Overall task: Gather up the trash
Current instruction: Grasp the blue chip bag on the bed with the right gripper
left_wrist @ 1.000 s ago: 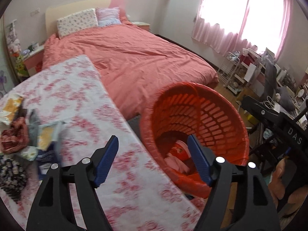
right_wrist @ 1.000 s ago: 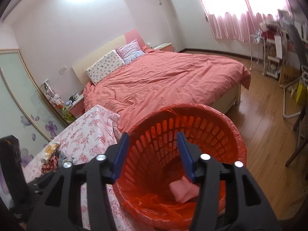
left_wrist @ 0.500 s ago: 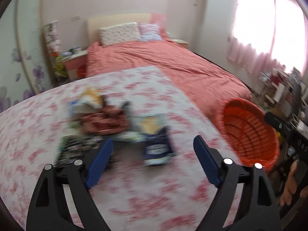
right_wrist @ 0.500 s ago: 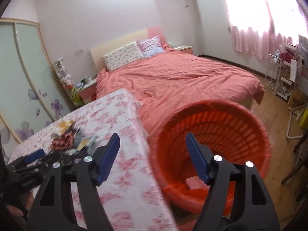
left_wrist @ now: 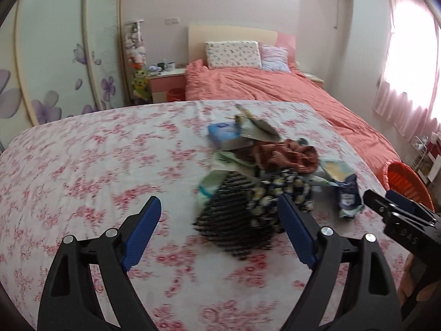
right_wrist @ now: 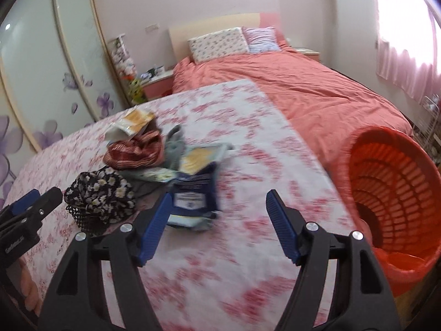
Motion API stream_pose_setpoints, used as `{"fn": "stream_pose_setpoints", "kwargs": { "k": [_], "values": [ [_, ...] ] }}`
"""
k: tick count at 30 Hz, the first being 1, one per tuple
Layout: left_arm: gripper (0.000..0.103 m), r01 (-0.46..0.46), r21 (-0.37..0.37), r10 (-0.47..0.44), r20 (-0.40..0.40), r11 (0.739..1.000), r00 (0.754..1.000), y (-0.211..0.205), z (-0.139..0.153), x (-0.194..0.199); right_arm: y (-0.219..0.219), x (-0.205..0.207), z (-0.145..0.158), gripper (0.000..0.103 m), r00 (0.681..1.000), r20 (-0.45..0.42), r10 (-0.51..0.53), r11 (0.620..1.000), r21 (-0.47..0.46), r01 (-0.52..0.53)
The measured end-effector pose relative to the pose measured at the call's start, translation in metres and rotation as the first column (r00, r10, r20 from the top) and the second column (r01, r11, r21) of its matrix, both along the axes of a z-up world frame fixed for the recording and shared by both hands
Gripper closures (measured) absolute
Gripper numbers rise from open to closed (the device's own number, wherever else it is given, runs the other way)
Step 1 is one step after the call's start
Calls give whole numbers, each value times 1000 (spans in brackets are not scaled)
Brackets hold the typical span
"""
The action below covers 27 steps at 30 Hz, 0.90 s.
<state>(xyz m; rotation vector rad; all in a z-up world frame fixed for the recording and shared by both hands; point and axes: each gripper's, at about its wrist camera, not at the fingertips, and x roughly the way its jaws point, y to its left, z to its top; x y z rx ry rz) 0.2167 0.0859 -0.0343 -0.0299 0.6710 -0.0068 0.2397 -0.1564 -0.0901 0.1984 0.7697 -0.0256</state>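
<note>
Your floral-clothed surface (left_wrist: 82,165) fills both views, with the orange basket (right_wrist: 386,182) standing just off its right edge beside the bed (right_wrist: 317,88). The trash lies mixed with crumpled clothes in a pile (left_wrist: 264,165) on the surface, a dark blue wrapper (right_wrist: 193,198) at its right side. Your left claw (left_wrist: 217,229) gapes wide and empty before the pile, and your right claw (right_wrist: 217,220) spreads empty too, near the wrapper.

A white cloth with pink-red flowers (left_wrist: 82,165) bears a red-striped rag (right_wrist: 132,151), a black daisy-print fabric (right_wrist: 102,193) and a navy-and-yellow wrapper (right_wrist: 195,190), beside an orange-red basket (right_wrist: 391,182) and a salmon bedspread (left_wrist: 275,91).
</note>
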Motion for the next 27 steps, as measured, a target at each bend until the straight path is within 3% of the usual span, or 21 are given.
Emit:
{"fn": "stream_pose_setpoints", "kwargs": {
  "k": [10,14,16,19,22,27],
  "values": [
    [17,22,-58,-23,-9,998,1000,12,-11,-6,20,38,-20,34,996,-88,2,1000,10,-1],
    [17,47,-63,-48,-12,997,999,2,-13,-7,15,44,-26,51,992,-122,-14,999,29,18],
    [17,57,-67,-58,-12,996,998,-2,-13,-7,13,44,-27,53,992,-121,-18,999,35,23],
    [17,81,-66,-82,-9,995,997,-12,-12,-7,14,40,-22,59,994,-103,-25,999,-32,22],
    [17,100,-58,-101,-8,993,995,-22,-12,-6,7,35,-20,60,993,-97,-65,995,-84,57],
    [17,110,-23,-111,-21,994,994,-38,-15,5,-9,34,-26,56,989,-122,-84,996,-17,82]
  ]
}}
